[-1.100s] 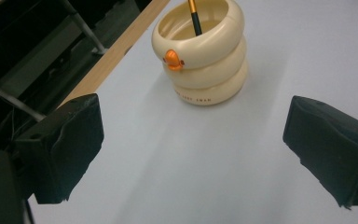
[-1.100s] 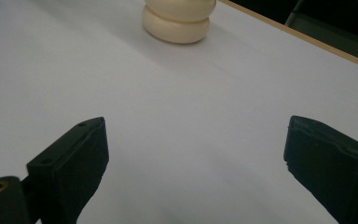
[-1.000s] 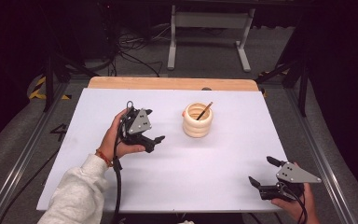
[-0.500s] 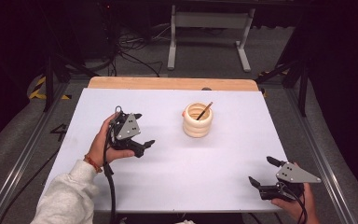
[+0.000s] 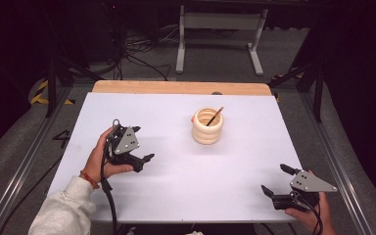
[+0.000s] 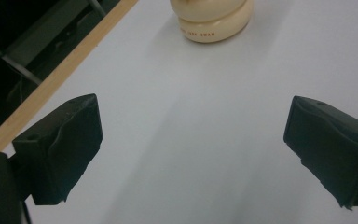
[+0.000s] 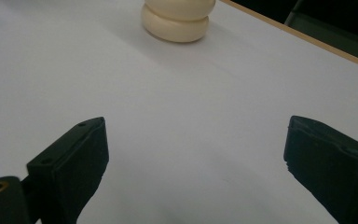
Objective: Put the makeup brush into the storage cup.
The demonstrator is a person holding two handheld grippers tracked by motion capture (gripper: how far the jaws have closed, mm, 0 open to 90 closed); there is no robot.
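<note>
A cream ribbed pot stands on the white table top, right of centre toward the far side, with a thin dark stick leaning inside it. My left gripper is held in a hand at the left, open and empty, well to the left of the pot. At the near right corner my right gripper rests low in a hand, open and empty. In the left gripper view the jaws stand wide apart over bare table, with the pot far ahead. The right gripper view has its jaws spread too, with the pot far off.
A wooden strip runs along the table's far edge, also seen as the wooden edge and wooden edge. Metal rails flank the table. Behind it stand a metal stand and loose cables on the floor.
My left gripper has drawn back to the left and slightly nearer the person, away from the pot. The right gripper has stayed put.
</note>
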